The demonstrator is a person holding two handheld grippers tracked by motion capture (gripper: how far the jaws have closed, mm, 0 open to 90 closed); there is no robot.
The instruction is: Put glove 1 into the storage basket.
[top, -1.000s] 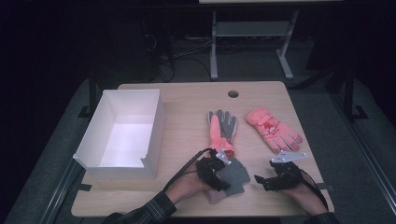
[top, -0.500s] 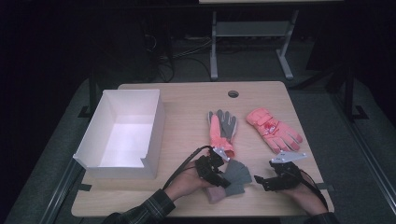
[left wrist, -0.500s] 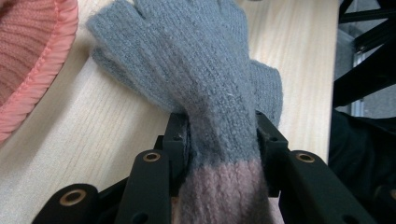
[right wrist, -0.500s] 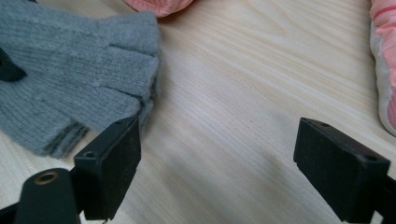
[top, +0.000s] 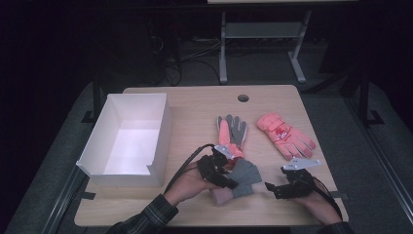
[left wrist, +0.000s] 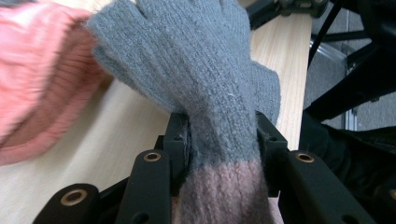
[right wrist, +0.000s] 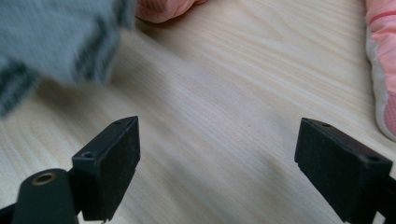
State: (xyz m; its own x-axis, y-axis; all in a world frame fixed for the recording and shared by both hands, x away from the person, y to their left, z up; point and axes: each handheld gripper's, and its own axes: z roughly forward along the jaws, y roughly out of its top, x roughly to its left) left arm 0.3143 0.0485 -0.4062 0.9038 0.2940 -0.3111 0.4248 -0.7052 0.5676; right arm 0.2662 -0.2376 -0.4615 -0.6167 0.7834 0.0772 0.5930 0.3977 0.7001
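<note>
A grey knit glove with a pink cuff [top: 246, 173] hangs near the table's front edge. My left gripper [top: 232, 183] is shut on it just above the cuff. In the left gripper view the jaws have just been closing and now pinch the grey knit glove [left wrist: 205, 70] from both sides of my left gripper [left wrist: 223, 140]. To its right, my right gripper [top: 272, 187] rests low over the table, open. Bare wood lies between its jaws in the right gripper view [right wrist: 219, 140], and the grey glove [right wrist: 56, 42] is a blur at the upper left.
A white open box [top: 122, 173] stands at the table's left. A pink and grey glove [top: 231, 131] lies flat mid-table, and a pink padded glove [top: 285, 136] lies to its right. A cable hole [top: 243, 98] sits near the far edge. Desk legs and cables stand beyond the table.
My left gripper has risen a little with the grey glove, lifting it off the wood. The right gripper has stayed where it was.
</note>
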